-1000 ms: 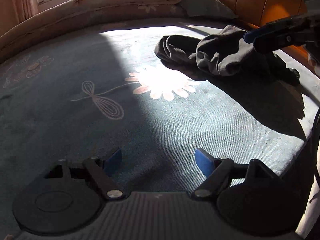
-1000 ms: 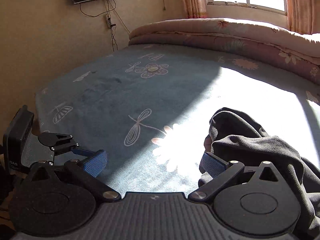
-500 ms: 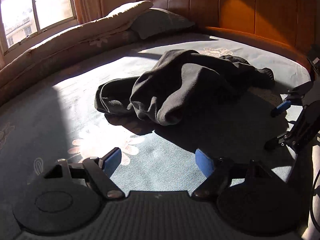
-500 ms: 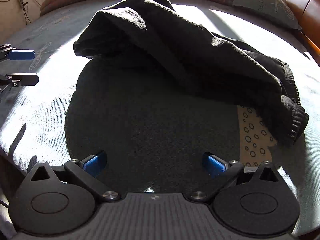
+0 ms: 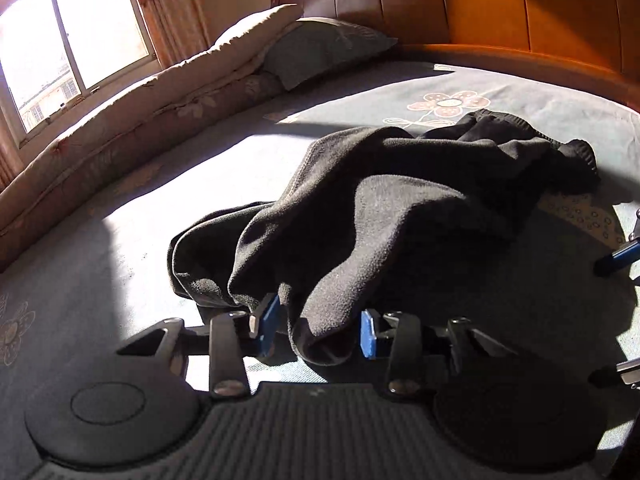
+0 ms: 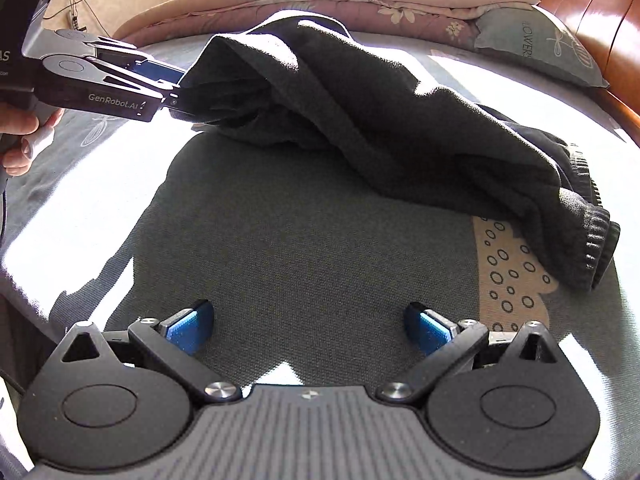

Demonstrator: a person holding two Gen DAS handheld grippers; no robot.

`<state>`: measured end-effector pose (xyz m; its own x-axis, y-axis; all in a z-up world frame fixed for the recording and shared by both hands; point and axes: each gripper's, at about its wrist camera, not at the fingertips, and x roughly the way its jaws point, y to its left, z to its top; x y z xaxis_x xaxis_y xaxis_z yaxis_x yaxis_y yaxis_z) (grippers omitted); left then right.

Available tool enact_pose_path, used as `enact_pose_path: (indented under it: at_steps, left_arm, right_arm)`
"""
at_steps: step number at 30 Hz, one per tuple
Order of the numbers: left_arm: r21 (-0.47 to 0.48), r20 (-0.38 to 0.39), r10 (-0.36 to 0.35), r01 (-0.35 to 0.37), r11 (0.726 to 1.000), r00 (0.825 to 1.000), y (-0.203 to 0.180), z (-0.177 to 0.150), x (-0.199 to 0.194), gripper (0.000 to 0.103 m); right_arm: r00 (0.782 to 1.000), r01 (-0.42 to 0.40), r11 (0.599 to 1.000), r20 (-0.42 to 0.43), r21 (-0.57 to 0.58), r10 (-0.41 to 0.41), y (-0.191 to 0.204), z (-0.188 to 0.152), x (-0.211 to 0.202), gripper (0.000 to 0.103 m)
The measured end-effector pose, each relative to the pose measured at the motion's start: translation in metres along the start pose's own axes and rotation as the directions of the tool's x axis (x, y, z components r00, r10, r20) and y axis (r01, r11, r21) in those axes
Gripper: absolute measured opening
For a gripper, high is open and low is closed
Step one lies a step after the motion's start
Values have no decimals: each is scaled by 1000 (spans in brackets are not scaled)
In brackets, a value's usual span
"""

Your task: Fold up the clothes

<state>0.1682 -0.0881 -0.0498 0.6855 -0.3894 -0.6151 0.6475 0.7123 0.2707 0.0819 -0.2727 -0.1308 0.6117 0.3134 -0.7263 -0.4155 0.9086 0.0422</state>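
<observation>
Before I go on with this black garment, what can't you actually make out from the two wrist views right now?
- Left gripper contact: fabric of the black garment lies between the closing-in jaws, but folds hide whether the pads press it.
- Garment type: bunched up in both views; only a ribbed cuff shows.
- Right gripper: open over the bedspread; in the left wrist view the frame edge cuts it off.

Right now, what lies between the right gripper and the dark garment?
Only bare bedsheet, shaded, in the right wrist view; nothing else separates the right gripper from the dark garment.
</observation>
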Motion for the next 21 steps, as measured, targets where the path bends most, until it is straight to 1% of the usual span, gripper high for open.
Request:
enact_pose_path:
  at_steps: [2, 3, 7, 9, 11, 13, 14, 17, 19, 21]
  left_arm:
    - [-33, 3, 20, -19, 999, 1000, 15, 11, 7, 39]
    - [-28, 8, 33, -33, 999, 999, 21, 18, 10, 39]
    - [32, 24, 75, -76, 997, 997, 36, 51, 32, 41]
    - [67, 30, 94, -95, 993, 995, 38, 67, 48, 42]
    - [91, 31, 101, -103, 990, 994, 40, 84, 68, 42]
    - [104, 30, 102, -104, 989, 994, 39, 94, 87, 45]
    - [108, 22, 101, -103, 989, 995, 39, 99, 97, 45]
    - [110, -9, 93, -92, 990, 996, 38, 105, 127, 45]
    - [112, -30, 85, -81, 990, 996, 36, 107, 145, 45]
    - [123, -49, 89, -83, 989, 995, 34, 108, 161, 45]
  right_arm:
    - [1000, -6, 1000, 4, -11, 6, -2, -3, -2, 103]
    - [1000, -10, 1000, 4, -14, 10, -3, -4, -3, 103]
    - [999, -35, 999, -6, 1, 35, -8, -2, -6, 103]
    - [999, -38, 999, -9, 38, 38, -15, 3, -7, 103]
    - [1000, -25, 996, 13, 84, 24, -29, 10, -10, 103]
    - [999, -12, 995, 34, 96, 8, -42, 17, -11, 103]
    - [999, 9, 996, 41, 90, -13, -52, 22, -8, 103]
    - [996, 71, 996, 43, 57, -74, -79, 36, 5, 103]
    - [995, 89, 994, 44, 57, -92, -97, 46, 15, 103]
    - [993, 98, 993, 65, 73, -102, -116, 59, 23, 103]
